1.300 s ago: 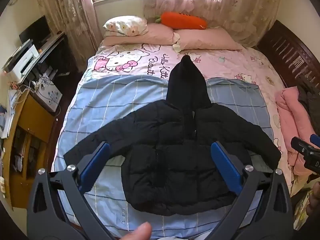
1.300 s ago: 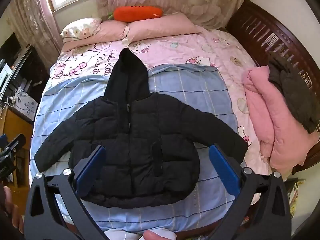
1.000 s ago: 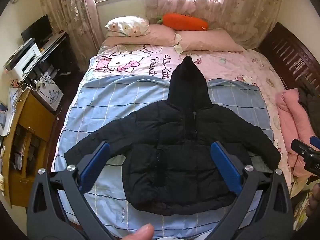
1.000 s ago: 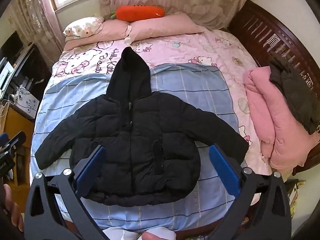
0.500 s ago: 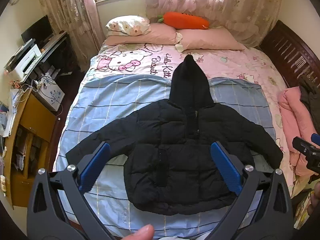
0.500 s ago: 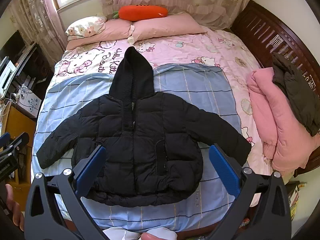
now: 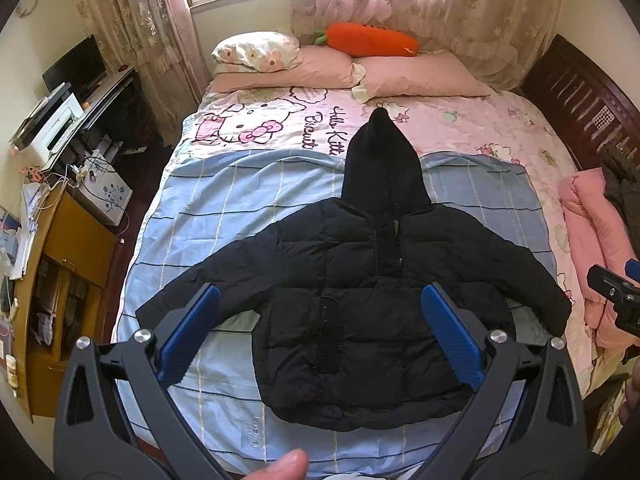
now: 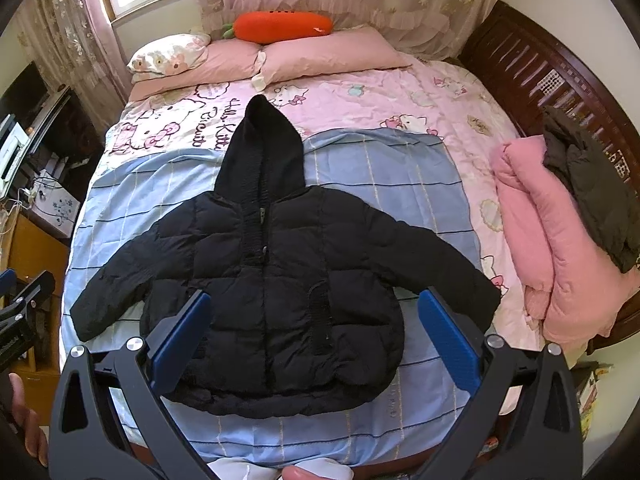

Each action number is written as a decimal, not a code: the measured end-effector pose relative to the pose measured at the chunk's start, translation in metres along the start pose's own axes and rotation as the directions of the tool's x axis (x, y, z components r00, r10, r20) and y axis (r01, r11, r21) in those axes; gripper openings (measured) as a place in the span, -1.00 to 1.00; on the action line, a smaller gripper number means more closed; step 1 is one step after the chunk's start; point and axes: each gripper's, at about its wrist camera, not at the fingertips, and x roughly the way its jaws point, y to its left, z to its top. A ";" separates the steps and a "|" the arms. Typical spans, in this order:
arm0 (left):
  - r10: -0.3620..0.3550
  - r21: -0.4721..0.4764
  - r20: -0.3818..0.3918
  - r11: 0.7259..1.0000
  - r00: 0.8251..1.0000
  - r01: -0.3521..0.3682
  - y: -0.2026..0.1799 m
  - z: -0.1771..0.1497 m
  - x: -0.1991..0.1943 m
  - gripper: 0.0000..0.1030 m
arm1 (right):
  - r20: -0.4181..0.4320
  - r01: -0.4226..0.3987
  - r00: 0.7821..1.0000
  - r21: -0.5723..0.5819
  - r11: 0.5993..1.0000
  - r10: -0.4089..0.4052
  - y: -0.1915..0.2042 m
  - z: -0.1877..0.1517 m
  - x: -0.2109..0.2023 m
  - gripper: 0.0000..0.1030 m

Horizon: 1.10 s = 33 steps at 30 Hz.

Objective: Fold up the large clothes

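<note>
A black hooded puffer jacket [image 7: 360,300] [image 8: 276,292] lies flat and face up on a blue checked sheet [image 7: 248,208] [image 8: 384,168], sleeves spread out to both sides, hood pointing toward the pillows. My left gripper [image 7: 320,328] hovers well above the jacket's lower half, open, nothing between its blue pads. My right gripper [image 8: 314,328] hangs likewise over the jacket's hem area, open and empty. The right gripper's body shows at the right edge of the left wrist view, the left one's at the left edge of the right wrist view.
Pink pillows [image 7: 416,76] and an orange carrot plush [image 8: 282,26] lie at the bed's head. A folded pink garment [image 8: 560,264] with a dark garment [image 8: 592,188] on top sits at the bed's right side. A wooden cabinet and desk clutter [image 7: 60,240] stand left; dark headboard [image 8: 540,76] right.
Both views have shifted slightly, so the jacket sits a little further right and up in frame. The jacket itself has not moved and both grippers stay open.
</note>
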 end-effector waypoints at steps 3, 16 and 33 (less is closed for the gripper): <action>-0.003 -0.002 -0.008 1.000 1.000 0.003 -0.001 0.001 0.002 0.96 | -0.003 -0.003 1.000 -0.003 1.000 0.003 0.001 0.001 0.002 0.97; -0.013 0.015 -0.002 1.000 1.000 0.013 -0.004 -0.001 0.003 0.96 | -0.019 -0.009 1.000 -0.004 1.000 0.009 0.001 -0.003 0.009 0.97; -0.014 0.025 0.006 1.000 1.000 0.014 -0.008 0.002 -0.003 0.96 | -0.021 -0.010 1.000 -0.006 1.000 0.010 0.003 0.001 0.008 0.97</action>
